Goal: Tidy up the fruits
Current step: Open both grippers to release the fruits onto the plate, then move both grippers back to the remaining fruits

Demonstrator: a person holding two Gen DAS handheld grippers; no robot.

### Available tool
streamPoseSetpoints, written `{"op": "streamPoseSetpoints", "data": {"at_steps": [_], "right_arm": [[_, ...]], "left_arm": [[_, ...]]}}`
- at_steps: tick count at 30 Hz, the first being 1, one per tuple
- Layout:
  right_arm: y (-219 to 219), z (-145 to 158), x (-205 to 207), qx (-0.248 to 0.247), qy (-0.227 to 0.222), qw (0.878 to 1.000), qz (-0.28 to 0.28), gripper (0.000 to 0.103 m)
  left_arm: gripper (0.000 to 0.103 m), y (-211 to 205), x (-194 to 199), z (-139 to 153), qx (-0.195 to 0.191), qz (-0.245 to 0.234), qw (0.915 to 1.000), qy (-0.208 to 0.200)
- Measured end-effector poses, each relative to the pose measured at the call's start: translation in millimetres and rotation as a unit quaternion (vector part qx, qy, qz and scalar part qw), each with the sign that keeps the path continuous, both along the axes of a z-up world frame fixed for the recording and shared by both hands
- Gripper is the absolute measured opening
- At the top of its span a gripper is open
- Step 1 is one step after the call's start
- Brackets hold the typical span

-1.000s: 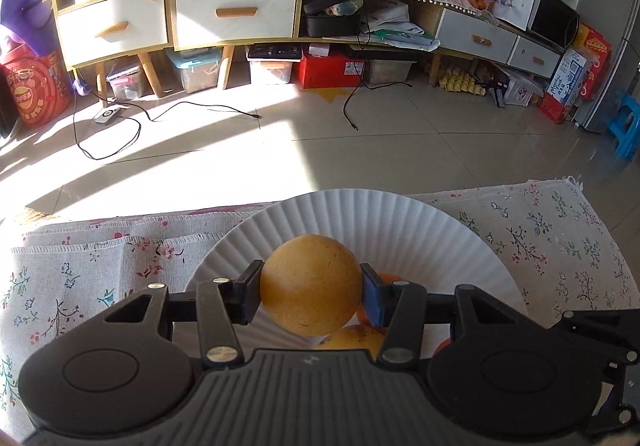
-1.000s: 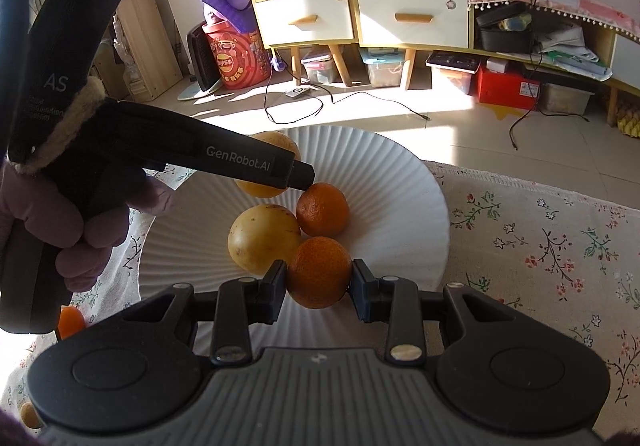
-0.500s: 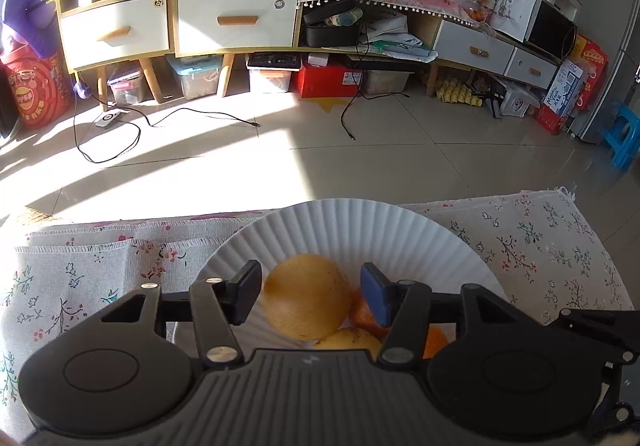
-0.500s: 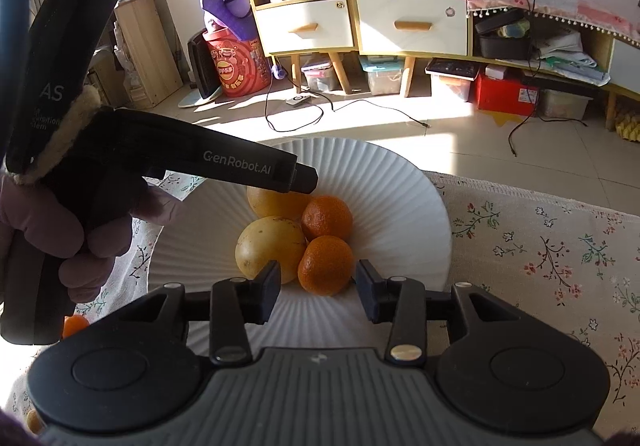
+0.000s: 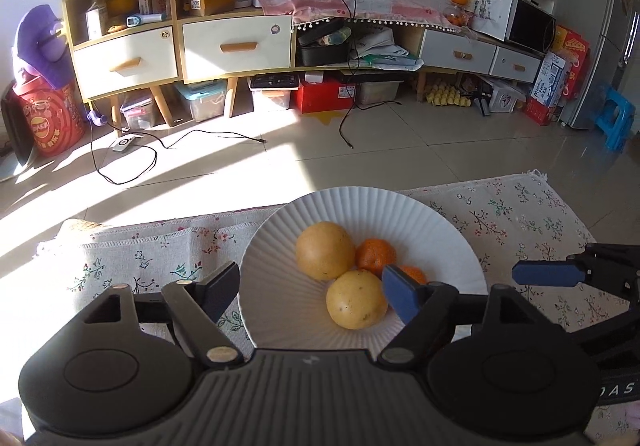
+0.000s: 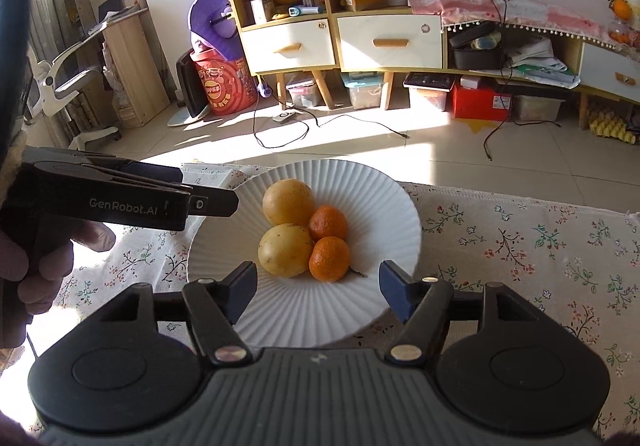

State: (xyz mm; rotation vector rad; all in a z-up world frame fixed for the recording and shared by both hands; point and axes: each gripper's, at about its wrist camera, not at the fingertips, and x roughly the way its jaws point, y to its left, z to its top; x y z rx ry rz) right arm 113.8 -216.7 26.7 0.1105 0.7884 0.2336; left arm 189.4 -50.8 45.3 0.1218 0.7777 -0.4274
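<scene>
With two round yellow fruits (image 6: 286,226) and two small orange mandarins (image 6: 329,242) resting together on the white ribbed plate (image 6: 384,197), the left gripper (image 5: 310,288) and right gripper (image 6: 318,288) stand spread wide and empty, so placement appears complete and withdrawal is the likely next move.

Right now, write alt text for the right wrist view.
A white plate on a floral cloth holds two yellow fruits and two oranges, bunched together. The right gripper is open in front of them, holding nothing. The left gripper reaches in from the left, beside the plate.
</scene>
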Motion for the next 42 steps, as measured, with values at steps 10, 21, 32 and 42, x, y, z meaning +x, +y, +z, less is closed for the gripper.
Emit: {"op": "streamPoseSetpoints", "data": {"at_steps": [10,21,32,42], "right_arm": [[16.0,12.6,-26.4,-0.013,-0.004,1.000,0.010,0.081],[34.7,9.9,-52.1,-0.032,0.001,0.999,0.028,0.091],[42.8,0.6,-75.0,-0.036,0.005,0.999,0.032,0.097],[44.6,-21.9,-93.4,-0.035,0.014,0.999,0.022,0.098]], "left_arm": [[0.084,29.1,-45.0,5.2,0.008,0.004,1.0000,-0.005],[0.093,54.5,-92.6,-8.5,0.022,0.018,0.9996,0.001],[0.096,77.2,-127.3,-24.0,0.021,0.017,0.9996,0.004],[0.096,97.7,-141.6,-45.7,0.043,0.023,0.9988,-0.005]]}}
